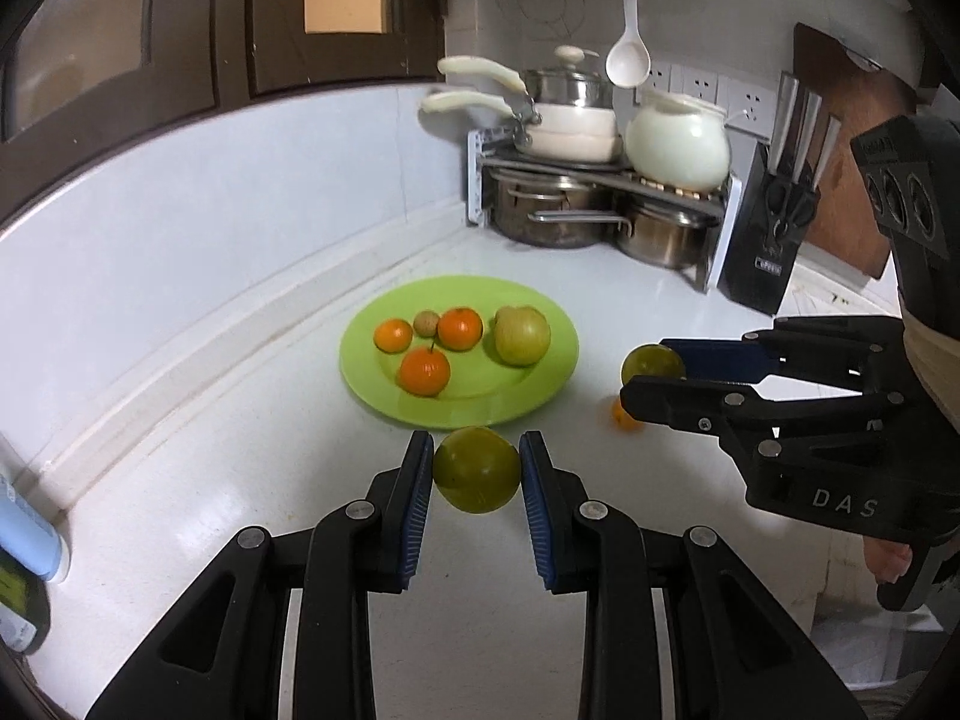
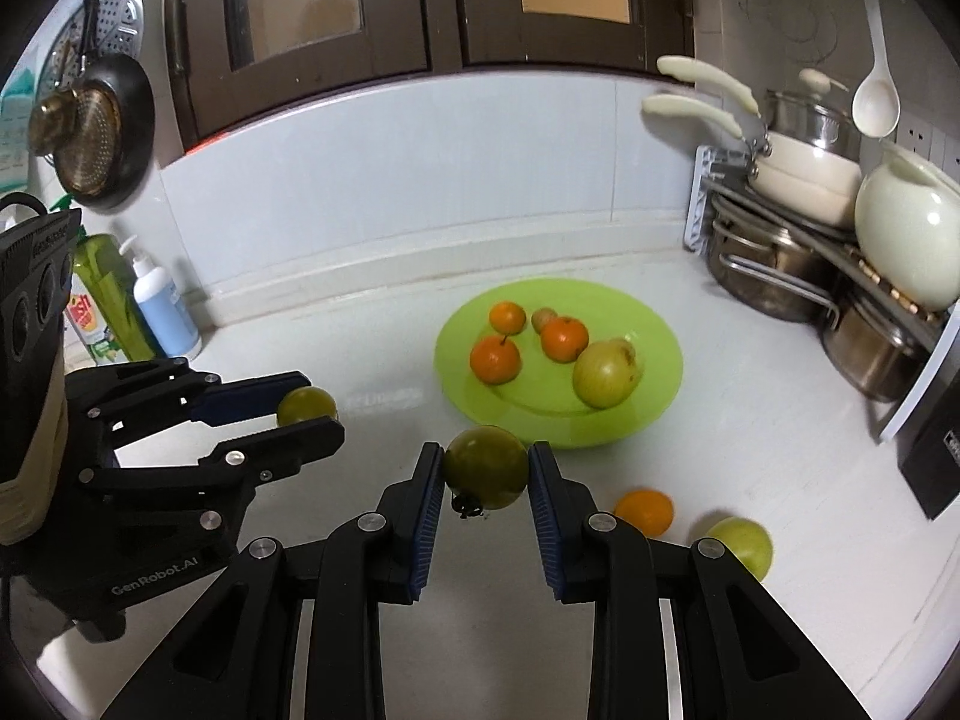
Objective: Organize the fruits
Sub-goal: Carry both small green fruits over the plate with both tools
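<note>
While each hand-held gripper (image 1: 477, 471) clamps a green fruit (image 1: 477, 468), only the right view shows a pale apple (image 2: 741, 543).

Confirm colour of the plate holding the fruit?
Plain lime green plate, no pattern. Shows best in the right wrist view.

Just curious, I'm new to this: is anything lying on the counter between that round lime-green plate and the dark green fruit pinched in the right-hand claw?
Nothing. In the right wrist view, only bare white countertop shows between the round lime-green plate and the dark green fruit held by the right gripper.
</note>
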Demonstrator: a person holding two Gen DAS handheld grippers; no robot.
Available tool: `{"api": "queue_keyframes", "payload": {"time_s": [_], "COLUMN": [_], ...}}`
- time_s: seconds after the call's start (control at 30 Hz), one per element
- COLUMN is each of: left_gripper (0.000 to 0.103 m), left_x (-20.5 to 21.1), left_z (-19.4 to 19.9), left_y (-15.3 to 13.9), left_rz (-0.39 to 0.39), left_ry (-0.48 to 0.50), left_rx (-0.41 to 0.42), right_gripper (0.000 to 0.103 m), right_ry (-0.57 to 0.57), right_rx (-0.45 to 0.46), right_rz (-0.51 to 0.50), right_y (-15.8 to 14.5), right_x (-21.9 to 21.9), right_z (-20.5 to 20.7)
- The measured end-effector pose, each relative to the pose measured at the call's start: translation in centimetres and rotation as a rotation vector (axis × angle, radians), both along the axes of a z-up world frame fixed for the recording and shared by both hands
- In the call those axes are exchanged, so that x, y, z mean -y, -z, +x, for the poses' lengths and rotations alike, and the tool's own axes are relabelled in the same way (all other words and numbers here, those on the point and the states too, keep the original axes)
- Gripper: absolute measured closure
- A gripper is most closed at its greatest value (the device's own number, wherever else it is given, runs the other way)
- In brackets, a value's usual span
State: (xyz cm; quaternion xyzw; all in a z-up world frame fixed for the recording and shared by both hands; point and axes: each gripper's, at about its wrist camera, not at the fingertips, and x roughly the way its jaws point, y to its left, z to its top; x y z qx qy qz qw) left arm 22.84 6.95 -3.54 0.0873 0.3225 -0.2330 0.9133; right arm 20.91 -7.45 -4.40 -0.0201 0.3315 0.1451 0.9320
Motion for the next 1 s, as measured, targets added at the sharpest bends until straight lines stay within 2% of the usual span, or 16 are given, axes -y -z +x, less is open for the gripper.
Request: {"api": "queue_keyframes", "payload": {"time_s": [0.37,0.73,1.0], "left_gripper": [0.073,0.073,0.073], "left_x": [1.8,3.1,4.2], "left_z": [1.4,4.7,7.3], "left_y": [-2.0,-3.3,-3.5], "left_rz": [-0.006,-0.015,0.011], "left_ry": [-0.086,-0.196,-0.249], "left_rx": [0.030,0.032,0.030], "right_gripper": [0.073,0.073,0.073], "right_ry": [-0.049,-0.127,-0.169], "right_rx": [0.035,0.055,0.052], "right_rz": [0.024,0.023,0.016], "right_y": [-2.2,-4.0,-4.5], "right_x": [2.2,3.9,4.7], "right_z": [1.4,6.1,10.0]}}
